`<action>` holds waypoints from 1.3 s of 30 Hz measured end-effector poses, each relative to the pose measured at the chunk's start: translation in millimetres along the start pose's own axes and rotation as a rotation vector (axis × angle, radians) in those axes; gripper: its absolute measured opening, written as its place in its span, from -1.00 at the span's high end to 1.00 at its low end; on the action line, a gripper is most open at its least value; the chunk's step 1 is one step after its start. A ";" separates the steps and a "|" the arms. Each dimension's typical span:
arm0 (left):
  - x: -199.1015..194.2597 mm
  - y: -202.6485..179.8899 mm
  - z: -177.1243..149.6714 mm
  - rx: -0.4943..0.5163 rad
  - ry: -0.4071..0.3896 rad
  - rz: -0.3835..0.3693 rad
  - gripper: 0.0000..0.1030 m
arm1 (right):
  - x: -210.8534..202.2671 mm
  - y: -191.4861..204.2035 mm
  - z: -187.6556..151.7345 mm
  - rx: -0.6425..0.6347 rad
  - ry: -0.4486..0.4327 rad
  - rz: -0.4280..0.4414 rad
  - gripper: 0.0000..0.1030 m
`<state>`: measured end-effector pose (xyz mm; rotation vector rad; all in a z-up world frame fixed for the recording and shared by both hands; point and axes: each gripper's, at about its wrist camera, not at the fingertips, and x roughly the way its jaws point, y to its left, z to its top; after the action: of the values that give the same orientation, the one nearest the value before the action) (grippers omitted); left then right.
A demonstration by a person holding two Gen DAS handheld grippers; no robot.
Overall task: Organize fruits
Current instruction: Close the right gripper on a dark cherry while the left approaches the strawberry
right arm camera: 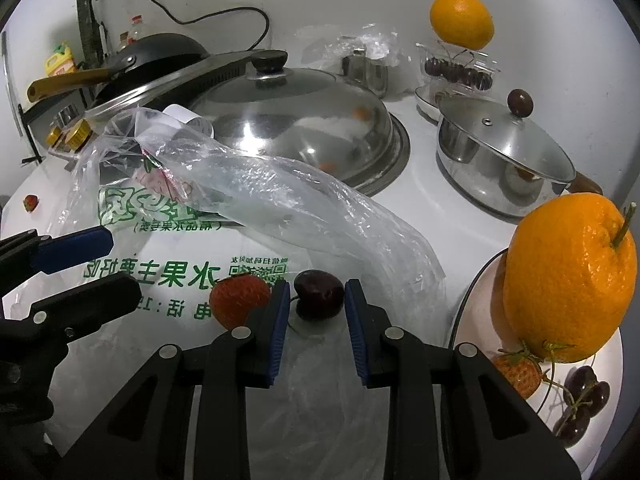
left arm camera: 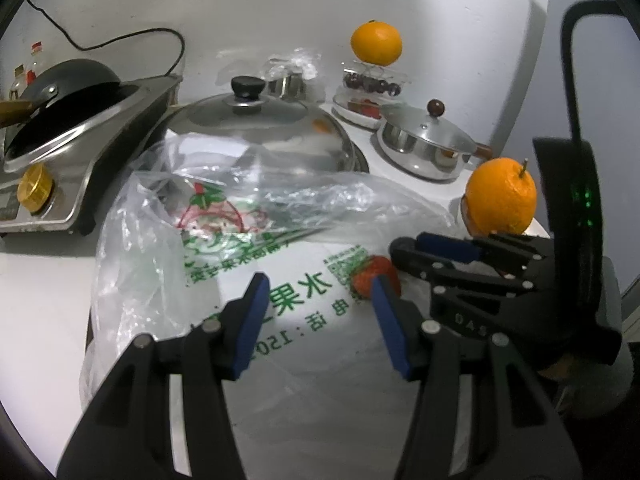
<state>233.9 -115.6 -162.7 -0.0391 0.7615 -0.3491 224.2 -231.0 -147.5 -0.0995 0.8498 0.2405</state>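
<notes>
A dark cherry [right arm camera: 319, 298] sits on a printed plastic bag [right arm camera: 180, 276], and my right gripper [right arm camera: 317, 289] is shut on it, a blue pad on each side. A red strawberry [right arm camera: 239, 304] lies just left of the cherry. My left gripper [left arm camera: 319, 284] stands open over the bag, nothing between its fingers, and its right fingertip overlaps the strawberry [left arm camera: 380, 270]. At the right, a white plate [right arm camera: 472, 292] holds a large orange [right arm camera: 568, 276], a strawberry [right arm camera: 518, 374] and several cherries [right arm camera: 582, 404].
A domed steel lid [right arm camera: 304, 124] and a small lidded pot [right arm camera: 500, 160] stand behind the bag. A stove with a black wok [left arm camera: 64, 92] is at the left. A clear stand [right arm camera: 456, 70] of cherries bears another orange [right arm camera: 460, 20]. One stray strawberry [right arm camera: 30, 202] lies far left.
</notes>
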 end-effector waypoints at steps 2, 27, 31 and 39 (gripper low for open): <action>1.5 -1.8 0.3 0.003 0.004 0.001 -0.06 | -3.4 0.0 -0.2 -0.005 -0.012 0.007 0.46; 32.9 -30.6 9.8 0.011 0.065 -0.024 -0.06 | -19.0 -23.6 -0.3 0.042 -0.056 0.069 0.53; 39.4 -32.8 10.5 0.007 0.078 -0.016 -0.06 | -21.7 -29.7 -1.4 0.067 -0.059 0.083 0.52; 49.0 -35.6 14.2 0.021 0.092 -0.007 -0.06 | -25.2 -43.8 0.4 0.139 -0.047 0.116 0.50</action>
<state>265.9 -166.3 -179.5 -0.0061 0.8492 -0.3670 219.4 -277.6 -128.6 0.0852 0.8235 0.2906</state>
